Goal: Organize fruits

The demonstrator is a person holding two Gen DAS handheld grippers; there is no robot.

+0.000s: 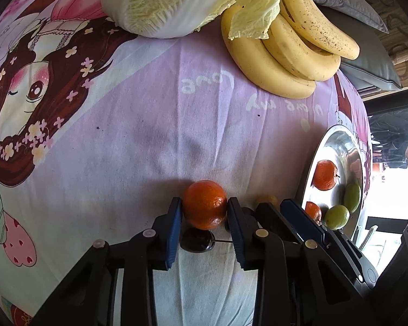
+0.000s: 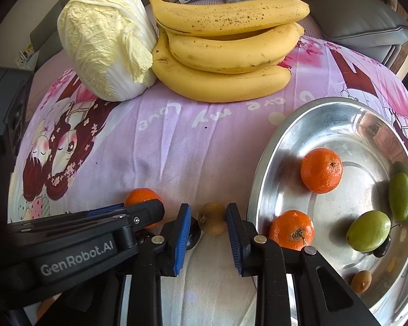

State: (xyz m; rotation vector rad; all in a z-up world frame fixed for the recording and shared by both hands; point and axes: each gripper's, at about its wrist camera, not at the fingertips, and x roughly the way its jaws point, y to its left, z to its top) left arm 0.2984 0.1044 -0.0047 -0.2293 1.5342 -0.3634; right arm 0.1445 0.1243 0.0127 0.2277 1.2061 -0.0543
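A tangerine [image 1: 204, 203] sits on the pink cartoon cloth between the blue pads of my left gripper [image 1: 204, 213], which touch both its sides. A dark cherry [image 1: 197, 241] lies just under it. In the right wrist view, my right gripper [image 2: 209, 217] is closed around a small brown fruit [image 2: 212, 218] beside the steel bowl [image 2: 261, 168]. The left gripper [image 2: 138, 212] shows at the left there, with its tangerine [image 2: 141, 194] partly hidden behind it. The bowl holds two tangerines [image 2: 321, 169], two green fruits [image 2: 368, 229], a small brown fruit [image 2: 361, 281] and a dark cherry.
A bunch of bananas [image 2: 225, 54] and a napa cabbage [image 2: 106, 40] lie at the far side of the cloth [image 2: 163, 149]. Grey cushions [image 2: 353, 21] sit behind them. The bowl [image 1: 337, 141] is at the right edge in the left wrist view.
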